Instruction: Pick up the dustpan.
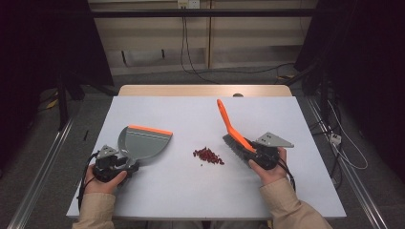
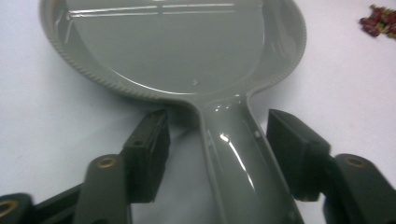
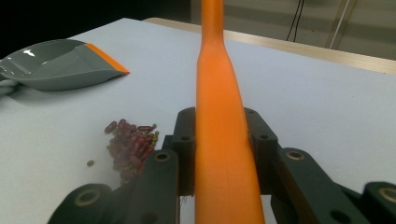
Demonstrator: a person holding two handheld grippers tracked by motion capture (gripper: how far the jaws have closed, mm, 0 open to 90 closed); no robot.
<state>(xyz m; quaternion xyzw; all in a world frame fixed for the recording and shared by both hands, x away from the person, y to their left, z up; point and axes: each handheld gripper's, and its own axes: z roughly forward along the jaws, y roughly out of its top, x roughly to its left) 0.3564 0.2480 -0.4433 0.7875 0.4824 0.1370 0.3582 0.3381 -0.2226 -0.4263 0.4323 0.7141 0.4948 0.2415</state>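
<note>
A grey dustpan (image 1: 143, 142) with an orange lip lies flat on the left of the white table (image 1: 191, 195). My left gripper (image 1: 127, 163) is open and straddles its handle (image 2: 238, 163). The left pad (image 2: 149, 144) stands clear of the handle and the right pad (image 2: 294, 149) sits close beside it. My right gripper (image 1: 253, 153) is shut on the orange handle (image 3: 217, 79) of a brush (image 1: 228, 125). Its grey bristles (image 1: 235, 144) rest on the table. A small pile of red beans (image 1: 208, 155) lies between dustpan and brush.
One stray bean (image 3: 90, 163) lies apart from the pile. A wooden board edge (image 1: 205, 90) runs along the table's far side. Cables (image 1: 191, 67) trail over the floor beyond, and metal rails (image 1: 43, 167) flank the table.
</note>
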